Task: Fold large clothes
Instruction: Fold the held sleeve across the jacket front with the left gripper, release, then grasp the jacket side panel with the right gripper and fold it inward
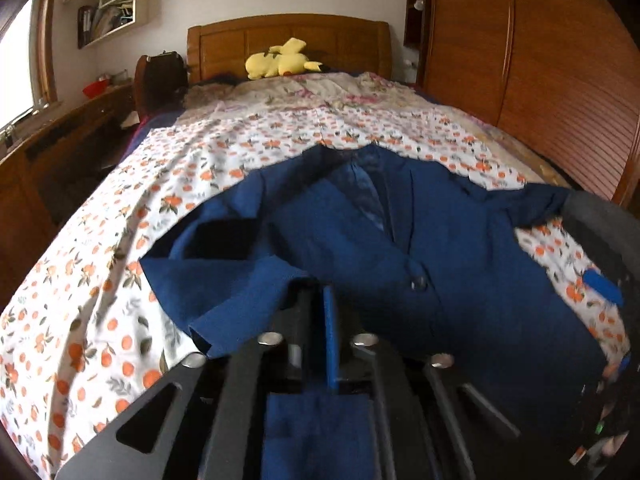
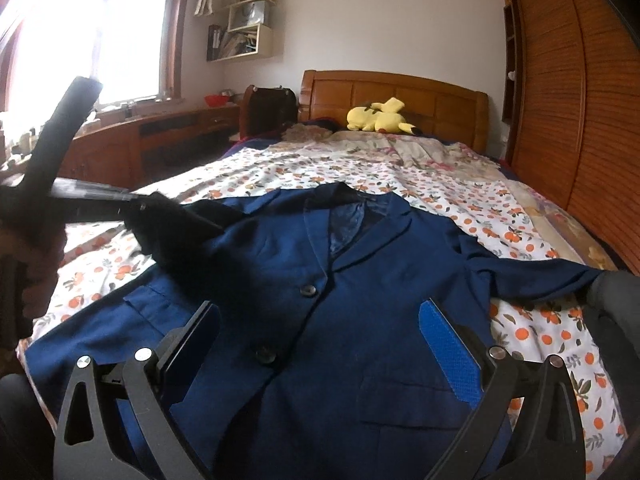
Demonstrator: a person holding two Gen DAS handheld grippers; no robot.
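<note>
A navy suit jacket (image 1: 460,240) (image 2: 360,264) lies front up on the bed, collar toward the headboard, two buttons showing. Its left sleeve (image 1: 224,292) is folded in across the body; the other sleeve (image 2: 536,276) stretches out to the right. My left gripper (image 1: 318,292) points down at that folded sleeve's edge, jaws a narrow gap apart, with no cloth pinched that I can see. In the right wrist view it is a blurred black shape (image 2: 176,228) over the jacket's left shoulder. My right gripper (image 2: 320,332) hangs wide open over the jacket's lower front, gripping nothing.
The bed sheet (image 1: 100,320) (image 2: 520,220) has an orange fruit print. A yellow plush toy (image 1: 280,60) (image 2: 376,118) lies by the wooden headboard (image 1: 288,40). A slatted wooden wardrobe (image 2: 568,100) stands at the right, and a low wooden cabinet (image 2: 160,144) under the window at the left.
</note>
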